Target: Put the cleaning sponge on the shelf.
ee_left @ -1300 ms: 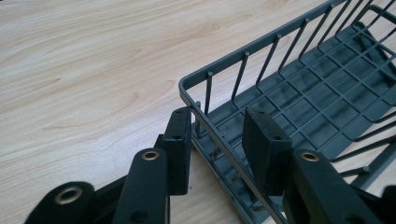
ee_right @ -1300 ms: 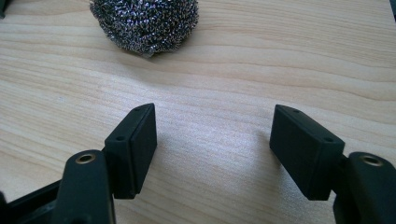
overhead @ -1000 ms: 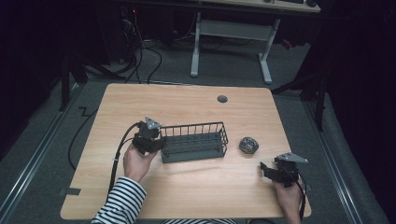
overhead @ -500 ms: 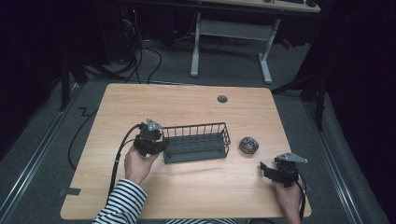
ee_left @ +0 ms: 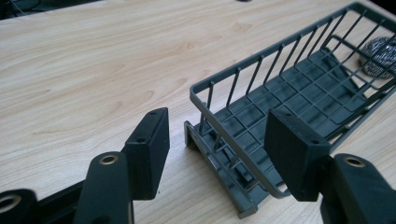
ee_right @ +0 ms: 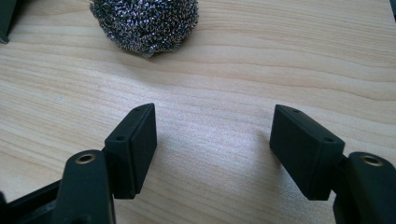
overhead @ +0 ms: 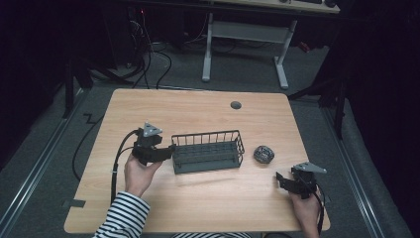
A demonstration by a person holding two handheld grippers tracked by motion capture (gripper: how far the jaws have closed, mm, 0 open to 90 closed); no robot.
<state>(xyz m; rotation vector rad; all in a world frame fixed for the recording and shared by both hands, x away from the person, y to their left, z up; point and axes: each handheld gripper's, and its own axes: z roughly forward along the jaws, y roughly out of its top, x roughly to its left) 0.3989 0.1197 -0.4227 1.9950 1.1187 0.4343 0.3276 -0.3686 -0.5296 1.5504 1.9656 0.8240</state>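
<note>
A dark grey wire basket (overhead: 205,135) lies lengthwise in the middle of the wooden table (overhead: 198,109). My left gripper (overhead: 168,153) is at its left end. Its jaws have just been opening, and in the left gripper view the left gripper (ee_left: 217,140) now stands open, with the basket (ee_left: 303,88) corner between the pads and touching neither. A steel wool ball (overhead: 264,154) rests just right of the basket, and shows again as the steel wool ball (ee_left: 378,56) through the far bars. My right gripper (overhead: 280,179) is open and empty near the front right. Ahead of the right gripper (ee_right: 212,140) lies the ball (ee_right: 144,23).
A round grommet (overhead: 236,105) sits in the tabletop near the far edge. The left gripper's black cable (overhead: 118,158) trails off the table's left side. Beyond the table stand a white desk frame (overhead: 245,32) and floor cables.
The left gripper's jaws have gone from shut on the basket's left end to open, letting it go, and the hand has drawn back slightly to the left. The right gripper has not moved.
</note>
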